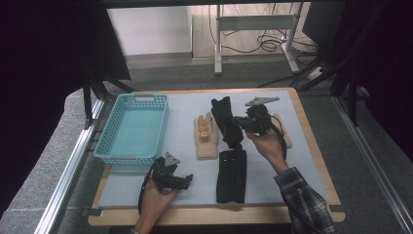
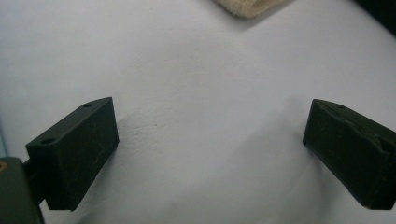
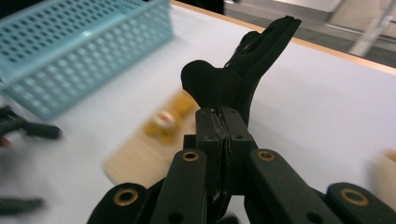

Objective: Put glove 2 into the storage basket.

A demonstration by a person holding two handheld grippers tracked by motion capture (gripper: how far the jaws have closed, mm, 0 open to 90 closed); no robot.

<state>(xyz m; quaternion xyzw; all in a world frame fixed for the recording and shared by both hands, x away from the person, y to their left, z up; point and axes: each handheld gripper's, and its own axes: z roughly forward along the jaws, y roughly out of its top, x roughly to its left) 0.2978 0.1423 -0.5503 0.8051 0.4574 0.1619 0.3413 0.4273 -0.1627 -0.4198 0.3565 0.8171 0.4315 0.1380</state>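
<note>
Pinching a black glove (image 3: 243, 70) between pressed-together jaws, the right gripper (image 1: 242, 123) holds it clear of the grey mat (image 1: 302, 161), probably so it can travel to the blue basket (image 1: 109, 139) at the left. A second black glove (image 1: 231, 175) lies flat nearer the person, beside a beige glove with a yellow print (image 1: 206, 136). The left gripper (image 1: 187, 179) waits low over the mat, jaws spread with nothing between them.

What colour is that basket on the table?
The basket is light turquoise blue, clearest in the high view.
</note>
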